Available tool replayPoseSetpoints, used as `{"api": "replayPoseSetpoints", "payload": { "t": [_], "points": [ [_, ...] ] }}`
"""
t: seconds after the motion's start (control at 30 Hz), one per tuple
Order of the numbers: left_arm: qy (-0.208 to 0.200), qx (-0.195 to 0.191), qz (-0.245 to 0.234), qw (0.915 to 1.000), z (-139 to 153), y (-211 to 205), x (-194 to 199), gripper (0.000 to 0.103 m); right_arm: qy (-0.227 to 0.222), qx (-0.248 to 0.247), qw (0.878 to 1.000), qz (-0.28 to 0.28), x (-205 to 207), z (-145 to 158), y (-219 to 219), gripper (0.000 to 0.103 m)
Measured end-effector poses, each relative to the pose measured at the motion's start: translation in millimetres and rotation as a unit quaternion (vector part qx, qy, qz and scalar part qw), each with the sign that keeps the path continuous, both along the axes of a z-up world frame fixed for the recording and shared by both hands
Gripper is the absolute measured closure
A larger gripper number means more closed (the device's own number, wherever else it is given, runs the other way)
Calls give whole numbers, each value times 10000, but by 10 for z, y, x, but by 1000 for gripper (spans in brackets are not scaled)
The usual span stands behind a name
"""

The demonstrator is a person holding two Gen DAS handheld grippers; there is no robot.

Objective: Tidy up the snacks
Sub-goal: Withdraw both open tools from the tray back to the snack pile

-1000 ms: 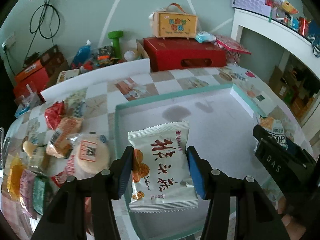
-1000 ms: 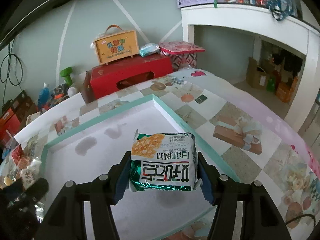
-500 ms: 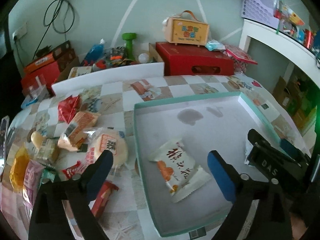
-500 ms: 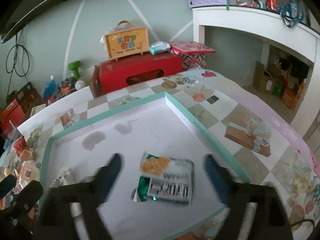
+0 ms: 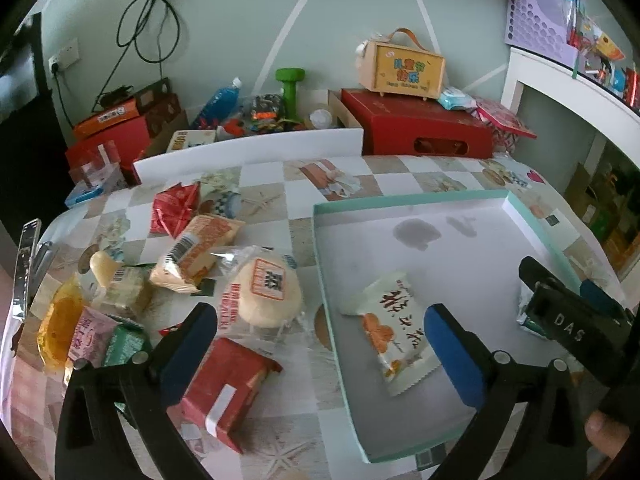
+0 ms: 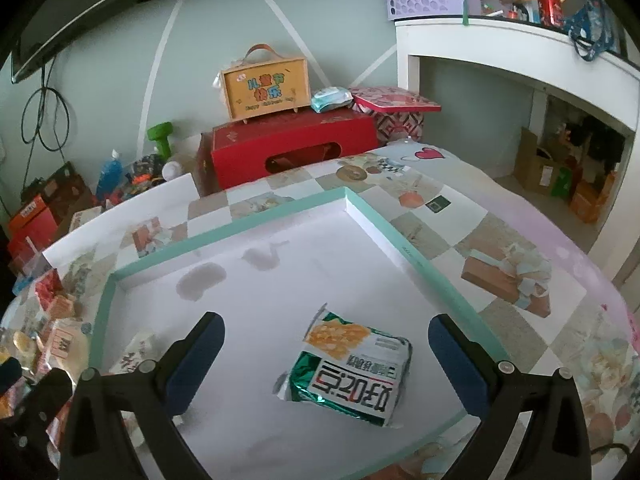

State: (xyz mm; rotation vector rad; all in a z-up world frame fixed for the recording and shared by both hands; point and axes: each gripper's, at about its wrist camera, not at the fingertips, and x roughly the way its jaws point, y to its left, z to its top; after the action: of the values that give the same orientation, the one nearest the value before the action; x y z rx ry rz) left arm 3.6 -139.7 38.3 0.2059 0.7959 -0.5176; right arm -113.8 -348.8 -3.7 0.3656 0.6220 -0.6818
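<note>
A shallow white tray with a teal rim (image 5: 412,198) (image 6: 240,224) lies on the checked tablecloth. A white snack packet with red writing (image 5: 394,330) lies in the tray's left part. A green and white snack packet (image 6: 352,368) lies in its right part. My left gripper (image 5: 320,352) is open and empty, above the tray's left rim. My right gripper (image 6: 326,360) is open and empty, just above the green packet. A pile of loose snacks (image 5: 188,268) lies on the cloth left of the tray, with a red packet (image 5: 224,392) nearest.
A red box (image 5: 416,128) with a yellow case (image 5: 400,66) on it stands behind the table. A white board (image 5: 248,152) lines the far edge. A white shelf (image 6: 520,52) stands at the right. A phone (image 5: 26,264) lies at the left edge.
Both grippers opened and let go of their packets, which now lie in the tray. Both grippers pulled back and up, and the left one shifted left.
</note>
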Motion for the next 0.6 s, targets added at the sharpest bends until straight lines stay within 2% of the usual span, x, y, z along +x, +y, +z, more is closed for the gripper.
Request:
{"api": "replayPoseSetpoints", "payload": {
  "t": [0.17,0.3,0.43,0.6],
  "points": [
    [-146,-65,164,9997,41,130,29,0,-13,-95,9999,48,24,24,53,0],
    [-246,-16,296,9993,68,231,46,0,-31,36,9997,231,58,11,105,0],
    [-134,22,540,9984,76,407,114,0,3,121,9995,287,99,-1,166,0],
    [-12,-177,919,9956,127,713,211,0,166,-140,9989,405,175,5,293,0]
  ]
}}
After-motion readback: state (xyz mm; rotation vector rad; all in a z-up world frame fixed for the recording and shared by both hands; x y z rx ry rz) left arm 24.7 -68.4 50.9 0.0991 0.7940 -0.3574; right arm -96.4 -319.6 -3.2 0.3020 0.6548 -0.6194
